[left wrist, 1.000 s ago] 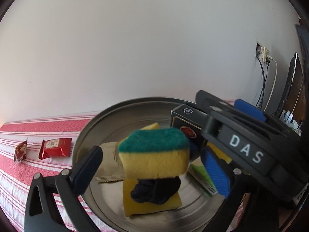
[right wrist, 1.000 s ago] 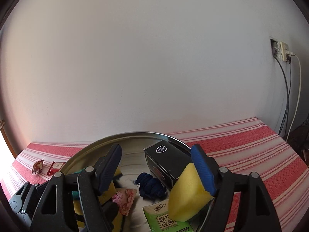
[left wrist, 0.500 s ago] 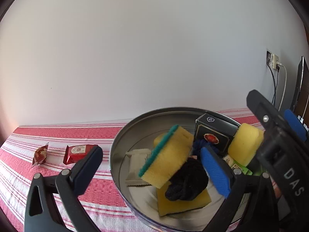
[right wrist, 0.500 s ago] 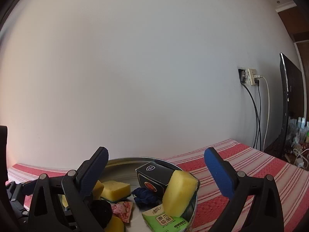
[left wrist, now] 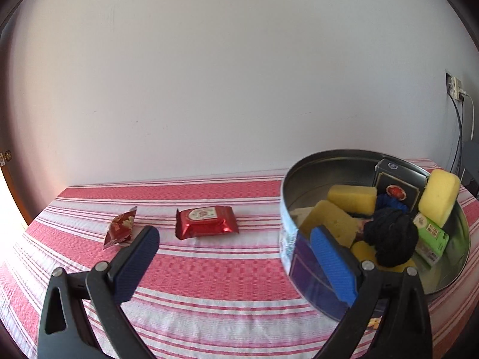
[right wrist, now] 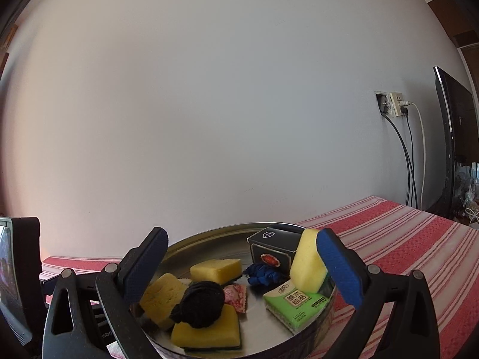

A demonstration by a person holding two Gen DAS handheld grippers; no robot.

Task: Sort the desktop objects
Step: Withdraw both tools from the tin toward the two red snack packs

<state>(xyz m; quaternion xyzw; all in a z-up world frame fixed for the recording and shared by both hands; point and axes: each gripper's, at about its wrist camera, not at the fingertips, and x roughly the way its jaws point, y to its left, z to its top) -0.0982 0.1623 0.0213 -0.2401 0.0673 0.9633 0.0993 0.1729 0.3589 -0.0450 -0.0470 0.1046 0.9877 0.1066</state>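
A round metal tin [left wrist: 302,167] [right wrist: 209,234] sits on the red-striped cloth. It holds several yellow sponges [left wrist: 353,199] [right wrist: 217,269], a black yarn ball [left wrist: 390,237] [right wrist: 200,302], a blue yarn bundle [right wrist: 265,272], a dark box [left wrist: 398,182] [right wrist: 269,246], a green tissue pack [left wrist: 432,236] [right wrist: 295,302] and a pink sachet [right wrist: 236,294]. A red snack pack [left wrist: 206,221] and a small red sachet [left wrist: 119,230] lie on the cloth left of the tin. My left gripper [left wrist: 236,264] is open and empty, left of the tin. My right gripper [right wrist: 242,270] is open and empty above the tin.
The white wall stands just behind the table. A wall socket with cables [right wrist: 398,107] and a dark monitor [right wrist: 458,137] are at the right. The left gripper's body [right wrist: 18,278] shows at the left edge of the right wrist view.
Both grippers have let go of their sponges, which now lie in the tin. Both grippers have drawn back, the left one swinging left so the red packs come into view.
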